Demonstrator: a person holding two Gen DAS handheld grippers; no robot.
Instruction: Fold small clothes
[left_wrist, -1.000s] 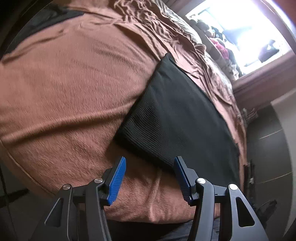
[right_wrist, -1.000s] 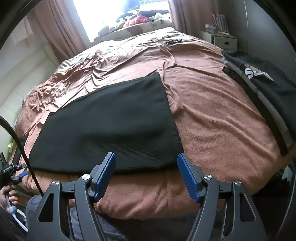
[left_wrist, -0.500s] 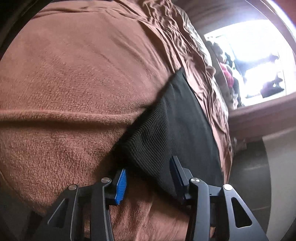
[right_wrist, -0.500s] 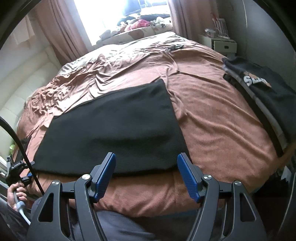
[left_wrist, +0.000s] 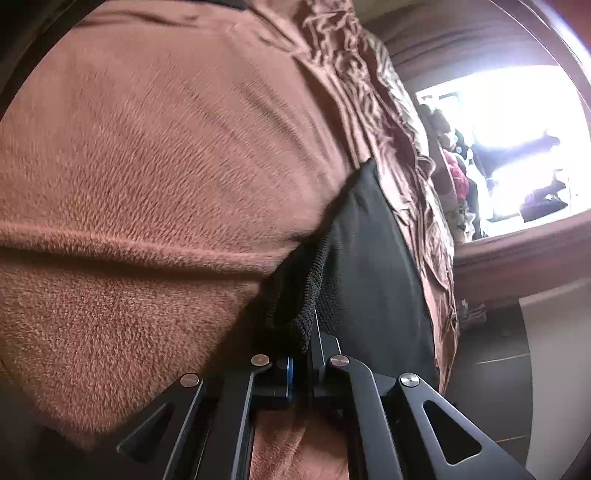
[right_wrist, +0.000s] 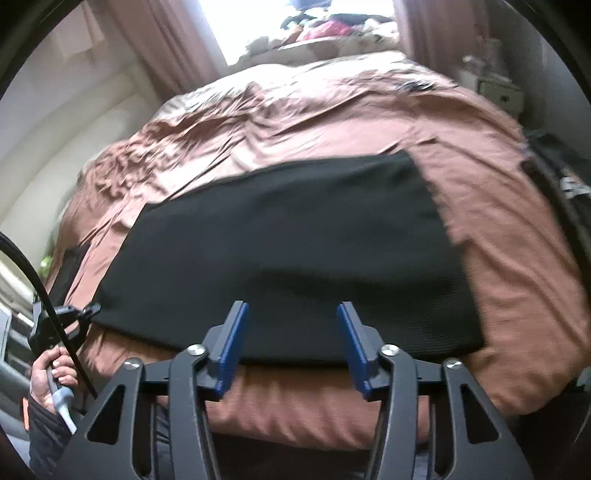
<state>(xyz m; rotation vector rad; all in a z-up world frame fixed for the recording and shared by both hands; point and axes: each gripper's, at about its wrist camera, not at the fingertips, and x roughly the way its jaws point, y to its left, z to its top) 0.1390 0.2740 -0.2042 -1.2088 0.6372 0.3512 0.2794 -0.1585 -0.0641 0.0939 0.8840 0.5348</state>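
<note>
A black knit garment lies folded flat on the brown blanket, its long edge near the bed's front. In the left wrist view my left gripper is shut on the black garment's near corner, and the fabric bunches up between the pads. My right gripper hovers over the middle of the garment's near edge. Its jaws are closing, with the edge between the blue pads but not pressed. At the left edge of the right wrist view a hand holds the left gripper.
A stack of folded dark clothes sits at the bed's right edge. Rumpled sheets cover the far half. A bright window sill with piled items and a small drawer unit stand beyond the bed.
My left gripper has closed on the garment's corner and rolled. My right gripper has slid left along the near edge, from the right corner toward the middle, and its jaws have narrowed.
</note>
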